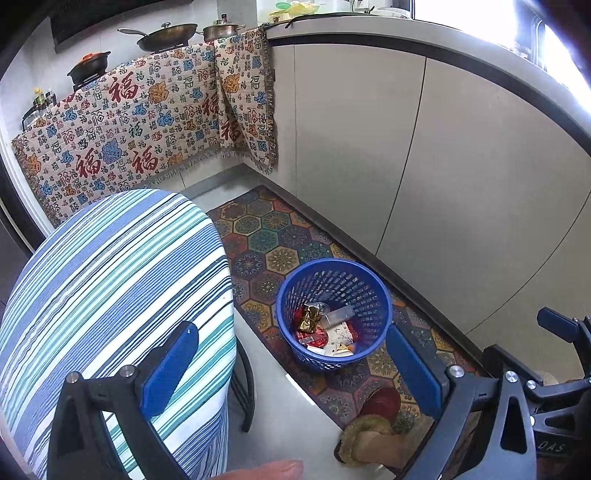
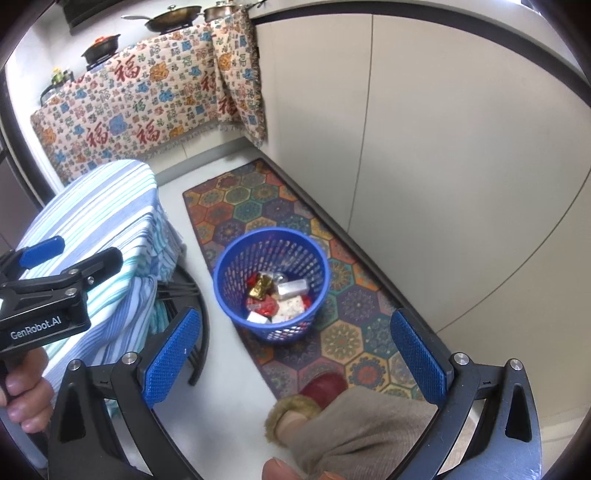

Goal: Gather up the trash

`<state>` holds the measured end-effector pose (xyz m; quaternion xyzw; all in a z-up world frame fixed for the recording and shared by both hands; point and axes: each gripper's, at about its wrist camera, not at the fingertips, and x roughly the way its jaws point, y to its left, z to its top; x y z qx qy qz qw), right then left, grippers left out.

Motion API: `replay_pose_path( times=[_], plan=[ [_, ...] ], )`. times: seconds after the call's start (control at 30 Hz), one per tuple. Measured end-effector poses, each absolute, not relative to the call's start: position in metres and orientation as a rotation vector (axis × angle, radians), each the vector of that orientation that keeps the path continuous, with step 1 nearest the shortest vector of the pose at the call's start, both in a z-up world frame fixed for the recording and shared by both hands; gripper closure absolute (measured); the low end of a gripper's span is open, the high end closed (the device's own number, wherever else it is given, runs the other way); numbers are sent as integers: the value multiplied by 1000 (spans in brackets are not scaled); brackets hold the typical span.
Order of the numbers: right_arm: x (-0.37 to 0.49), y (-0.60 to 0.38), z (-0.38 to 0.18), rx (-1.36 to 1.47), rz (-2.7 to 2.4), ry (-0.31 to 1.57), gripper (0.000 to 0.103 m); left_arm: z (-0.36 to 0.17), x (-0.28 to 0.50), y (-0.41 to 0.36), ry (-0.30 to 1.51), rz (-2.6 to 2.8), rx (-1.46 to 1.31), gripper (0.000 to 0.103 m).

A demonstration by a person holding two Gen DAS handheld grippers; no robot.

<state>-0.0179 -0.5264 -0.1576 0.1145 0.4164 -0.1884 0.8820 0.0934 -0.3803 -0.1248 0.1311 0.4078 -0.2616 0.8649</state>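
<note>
While both sets of blue pads stand wide apart with nothing between them, the left gripper and the right gripper hang released above the floor. Past the fingers, at the centre of each frame, a blue mesh basket stands upright on a hexagon-patterned mat, holding wrappers and small boxes, 1 of them gold. At left, a stool under striped cloth stands just beside the mat. At upper left, a patterned blanket drapes over the worktop edge below 3 pans.
</note>
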Motion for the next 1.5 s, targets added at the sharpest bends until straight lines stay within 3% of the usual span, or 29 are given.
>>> replay_pose_path(
  times=[1.5],
  plan=[
    [-26,-515,-151,253,-381,851,0,-120,87,-385,866,-560,279,0]
  ],
)
